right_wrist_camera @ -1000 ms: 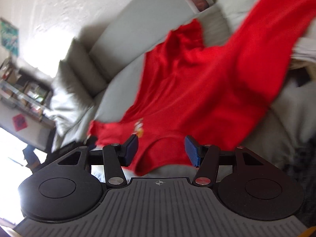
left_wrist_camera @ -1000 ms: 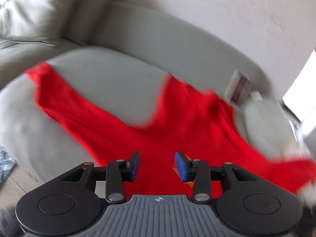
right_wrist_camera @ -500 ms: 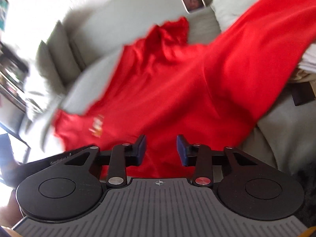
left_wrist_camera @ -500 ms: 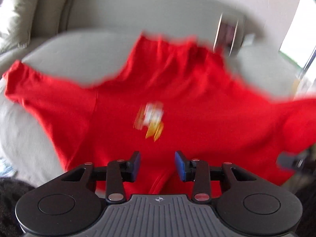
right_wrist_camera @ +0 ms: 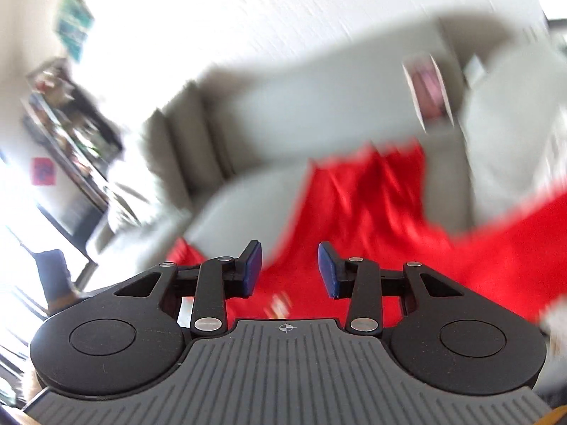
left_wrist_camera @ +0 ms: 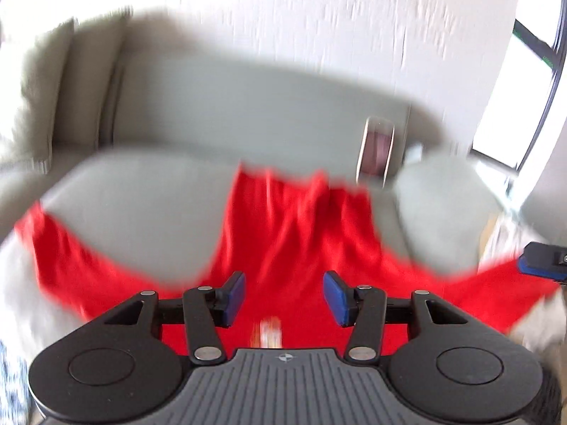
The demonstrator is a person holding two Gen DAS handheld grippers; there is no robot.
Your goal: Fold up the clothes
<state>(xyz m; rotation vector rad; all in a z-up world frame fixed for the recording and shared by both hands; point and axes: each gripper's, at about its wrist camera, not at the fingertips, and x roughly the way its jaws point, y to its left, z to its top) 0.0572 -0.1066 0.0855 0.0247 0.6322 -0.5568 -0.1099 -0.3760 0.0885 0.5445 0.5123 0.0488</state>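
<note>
Grey sofa [left_wrist_camera: 141, 219] carries a red shirt [left_wrist_camera: 297, 233] spread at twelve o'clock of the left tool [left_wrist_camera: 283, 297] and right tool [right_wrist_camera: 288, 271], both spread wide, gripping nothing.

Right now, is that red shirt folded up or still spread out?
Spread out. The red shirt lies open across the sofa, both sleeves stretched sideways, with no fold visible. Wrinkles run along its body.

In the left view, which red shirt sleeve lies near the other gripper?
The right-side sleeve, beside the right gripper; the left-side sleeve lies alone on the sofa.
</note>
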